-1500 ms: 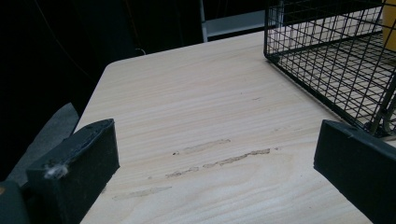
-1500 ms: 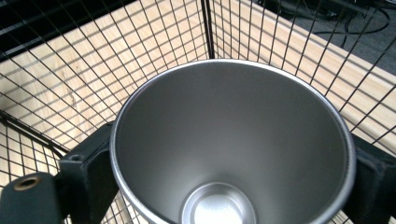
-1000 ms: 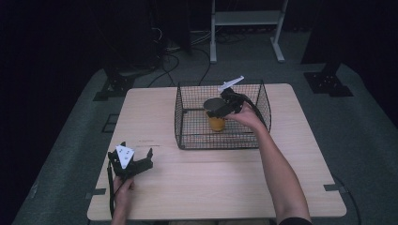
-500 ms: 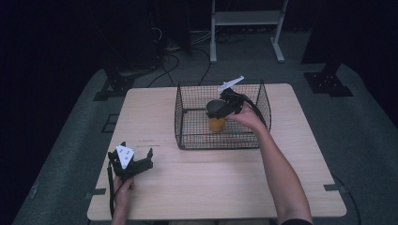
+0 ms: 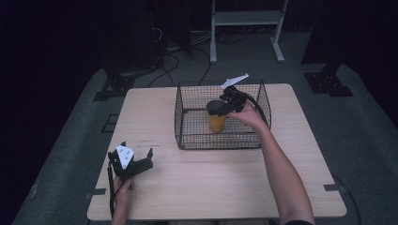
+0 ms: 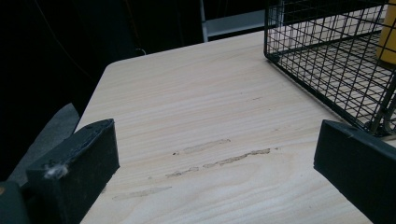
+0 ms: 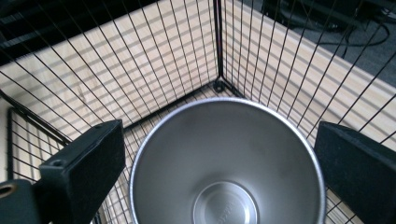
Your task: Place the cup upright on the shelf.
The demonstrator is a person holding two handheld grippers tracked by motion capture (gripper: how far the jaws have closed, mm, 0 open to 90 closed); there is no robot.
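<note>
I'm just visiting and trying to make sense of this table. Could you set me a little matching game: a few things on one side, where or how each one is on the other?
Things:
1. cup
2. wire basket
3. left gripper
4. right gripper

Places or states:
A. near the table's front left corner, jaws open over bare wood
B. upright inside the basket, orange outside, shiny metal inside
C. just above the cup's rim, jaws open on either side of it
D. black mesh, on the table's far half

Pairs: 1-B, 2-D, 3-A, 4-C
</note>
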